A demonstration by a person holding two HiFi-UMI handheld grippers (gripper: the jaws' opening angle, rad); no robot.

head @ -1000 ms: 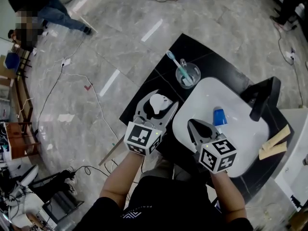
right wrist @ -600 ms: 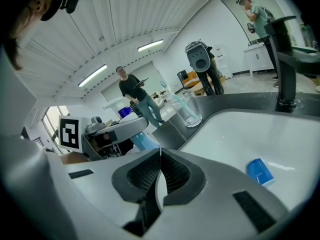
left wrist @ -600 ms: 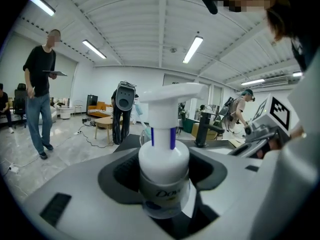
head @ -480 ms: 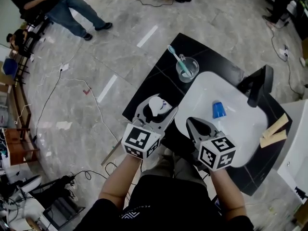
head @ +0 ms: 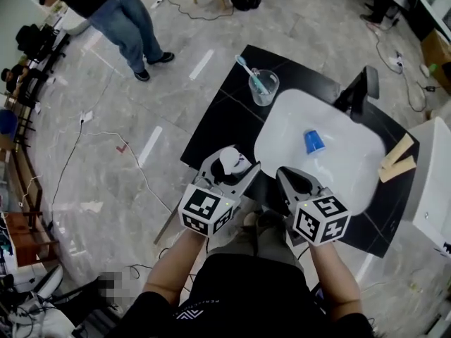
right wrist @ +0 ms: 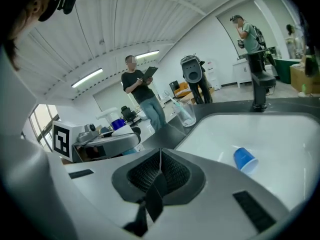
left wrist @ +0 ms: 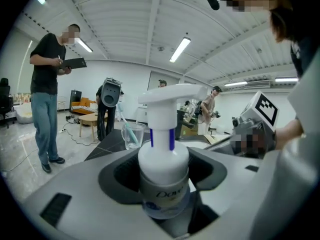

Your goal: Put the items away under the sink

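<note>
Pump bottle [left wrist: 164, 164], white with a white pump head, upright, clamped round its body by the left gripper [head: 230, 160]; jaws pressed on both sides of it, nozzle pointing toward 3 o'clock in the left gripper view. In the head view the bottle sits over the front edge of the black counter [head: 225, 118], at about 8 o'clock of the white sink basin [head: 345, 174]. Can't tell if its base touches the counter.

Right gripper [head: 284, 176]: jaws closed together, nothing between them. It is at 3 o'clock of the left gripper, close beside it, tips over the basin's front rim at 7 o'clock.

Blue cup [head: 312, 141] lies on its side inside the basin, at 1 o'clock of the right gripper, apart from it. Clear glass [head: 265, 89] with a toothbrush [head: 246, 70] standing in it is on the counter at 10 o'clock of the basin, just off the rim. Black faucet [head: 356, 90] at 1 o'clock of the basin. Wooden pieces [head: 394, 159] on the counter at 3 o'clock of the basin.

Person in jeans [head: 134, 20] stands on the marble floor at 10 o'clock of the counter, well apart, holding a clipboard in the left gripper view.
</note>
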